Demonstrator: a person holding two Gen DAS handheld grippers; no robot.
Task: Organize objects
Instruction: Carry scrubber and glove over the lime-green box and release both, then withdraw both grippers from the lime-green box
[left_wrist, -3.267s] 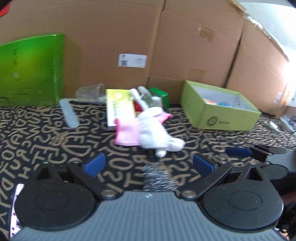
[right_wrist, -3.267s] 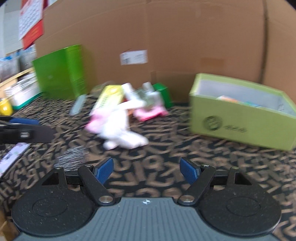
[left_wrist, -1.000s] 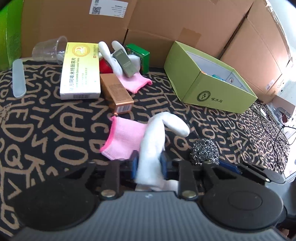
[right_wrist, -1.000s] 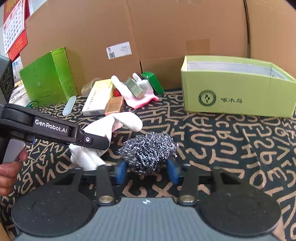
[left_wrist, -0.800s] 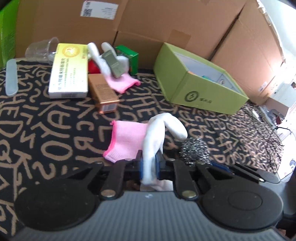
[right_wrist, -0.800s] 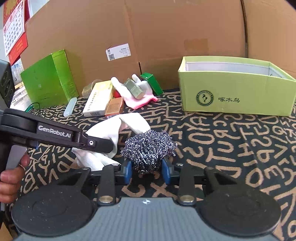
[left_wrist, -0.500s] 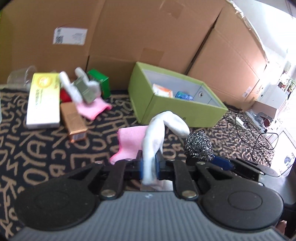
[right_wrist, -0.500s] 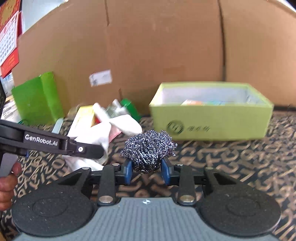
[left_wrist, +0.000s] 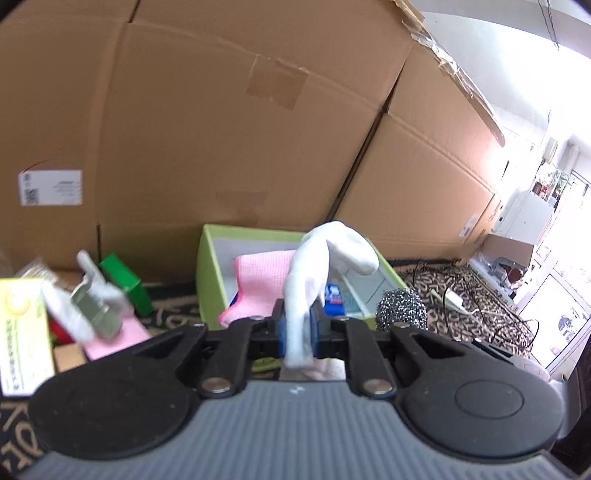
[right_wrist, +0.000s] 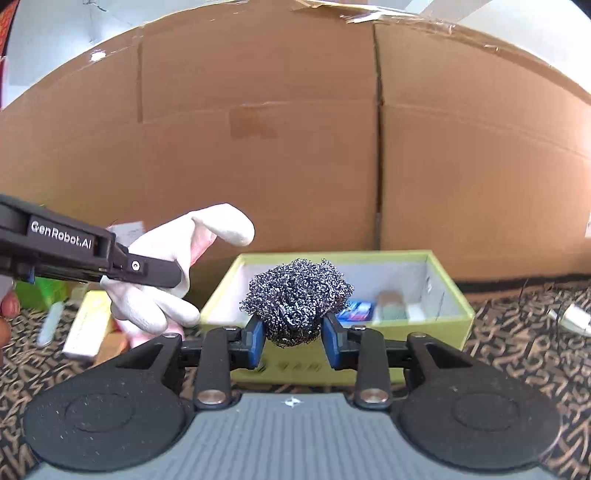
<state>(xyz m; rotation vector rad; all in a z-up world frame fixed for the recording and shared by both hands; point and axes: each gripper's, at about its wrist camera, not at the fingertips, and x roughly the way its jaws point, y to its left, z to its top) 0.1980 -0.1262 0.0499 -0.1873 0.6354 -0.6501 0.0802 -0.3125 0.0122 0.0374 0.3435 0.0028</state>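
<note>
Both held items are now riding higher, before the green box (right_wrist: 454, 314): left gripper (left_wrist: 297, 328) jaws are pinching the white glove (left_wrist: 310, 266), right gripper (right_wrist: 293, 341) jaws are clamping the steel scourer (right_wrist: 297, 299).

You see a white glove (left_wrist: 306, 280) with pink cuff (left_wrist: 258, 284), a silver-grey steel wool ball (right_wrist: 297, 301), a lime-green box (right_wrist: 369, 363), and a black cloth (right_wrist: 517, 354) with tan letters.

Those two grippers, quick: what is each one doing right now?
Left gripper: shut on the white glove.
Right gripper: shut on the steel wool ball.
</note>
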